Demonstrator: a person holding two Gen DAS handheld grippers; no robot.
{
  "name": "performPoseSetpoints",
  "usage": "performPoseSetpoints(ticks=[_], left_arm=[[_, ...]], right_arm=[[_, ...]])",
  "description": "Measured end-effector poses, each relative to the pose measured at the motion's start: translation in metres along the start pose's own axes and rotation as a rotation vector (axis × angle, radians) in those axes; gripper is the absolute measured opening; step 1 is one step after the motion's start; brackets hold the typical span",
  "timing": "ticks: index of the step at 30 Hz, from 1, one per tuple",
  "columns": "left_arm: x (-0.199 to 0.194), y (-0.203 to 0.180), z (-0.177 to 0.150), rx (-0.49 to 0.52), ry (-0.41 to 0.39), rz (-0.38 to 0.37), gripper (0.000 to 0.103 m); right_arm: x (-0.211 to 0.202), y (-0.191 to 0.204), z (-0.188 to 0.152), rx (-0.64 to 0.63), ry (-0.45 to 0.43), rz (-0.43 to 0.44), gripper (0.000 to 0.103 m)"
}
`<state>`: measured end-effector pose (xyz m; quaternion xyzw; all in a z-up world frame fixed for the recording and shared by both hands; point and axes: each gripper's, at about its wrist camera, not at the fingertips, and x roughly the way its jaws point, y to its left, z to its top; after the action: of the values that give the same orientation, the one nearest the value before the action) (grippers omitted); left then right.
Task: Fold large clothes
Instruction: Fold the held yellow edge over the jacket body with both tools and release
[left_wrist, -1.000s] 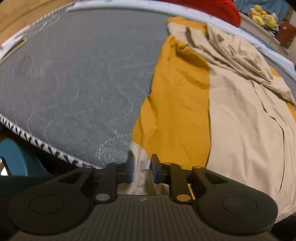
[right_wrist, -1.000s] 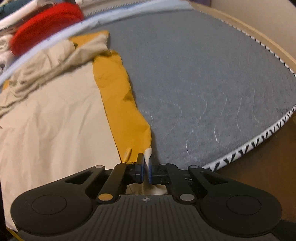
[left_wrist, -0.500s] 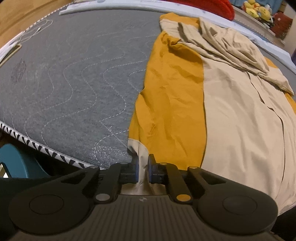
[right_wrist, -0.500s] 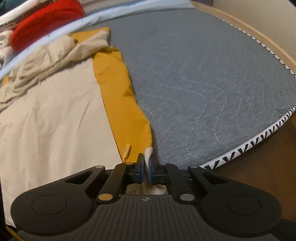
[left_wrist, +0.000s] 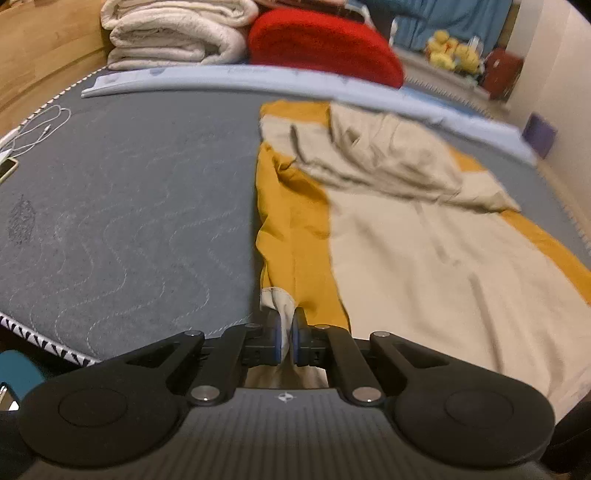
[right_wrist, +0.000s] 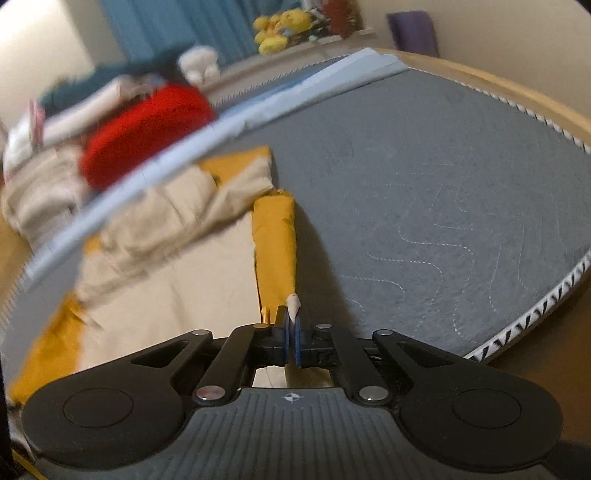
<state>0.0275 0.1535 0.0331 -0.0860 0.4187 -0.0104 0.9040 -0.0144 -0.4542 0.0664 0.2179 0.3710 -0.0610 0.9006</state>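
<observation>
A large beige garment (left_wrist: 406, 258) with mustard-yellow side panels (left_wrist: 295, 229) lies spread on a grey quilted mattress (left_wrist: 129, 221), its far end bunched up. My left gripper (left_wrist: 284, 325) is shut on the garment's near left corner, and a beige hem (left_wrist: 275, 299) sticks out past the pads. In the right wrist view, the same garment (right_wrist: 177, 295) lies to the left. My right gripper (right_wrist: 291, 325) is shut on its near right corner, where a pale cloth tip (right_wrist: 293, 304) pokes up beside the yellow strip (right_wrist: 275, 251). Both corners are lifted off the mattress.
A light blue sheet edge (left_wrist: 258, 79) crosses the far end, with folded white blankets (left_wrist: 173, 33) and a red cushion (left_wrist: 321, 48) behind it. A phone (left_wrist: 7, 170) and white cable (left_wrist: 40, 125) lie far left. The mattress's striped edge (right_wrist: 535, 310) and wooden frame (right_wrist: 517, 103) bound the right.
Both grippers have risen and tipped upward, lifting the garment's near corners, so the blankets, cushion and room behind now show. The left jaws have closed tighter on the hem.
</observation>
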Motion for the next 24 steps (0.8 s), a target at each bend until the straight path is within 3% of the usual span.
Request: performPoseSetpoints(ticks=[3, 7, 17, 20, 24], left_arm=[[-0.026, 0.008, 0.011, -0.039, -0.036, -0.076, 0.005], [-0.057, 0.016, 0.018, -0.041, -0.052, -0.139, 0.004], [-0.142, 0.040, 0.011, -0.048, 0.031, -0.267, 0.004], [-0.142, 0.050, 0.019, -0.104, 0.041, -0.280, 0.004], [-0.093, 0.061, 0.052, -0.170, 0.049, -0.272, 0.005]], right_arm=[[-0.027, -0.002, 0.010, 0.040, -0.016, 0.070, 0.001], [-0.068, 0.000, 0.007, 0.021, -0.034, 0.102, 0.001], [-0.172, -0.031, -0.009, 0.127, -0.070, 0.122, 0.001], [-0.176, -0.026, 0.001, 0.107, -0.080, 0.131, 0.001], [-0.130, -0.017, 0.031, 0.047, -0.075, 0.106, 0.001]])
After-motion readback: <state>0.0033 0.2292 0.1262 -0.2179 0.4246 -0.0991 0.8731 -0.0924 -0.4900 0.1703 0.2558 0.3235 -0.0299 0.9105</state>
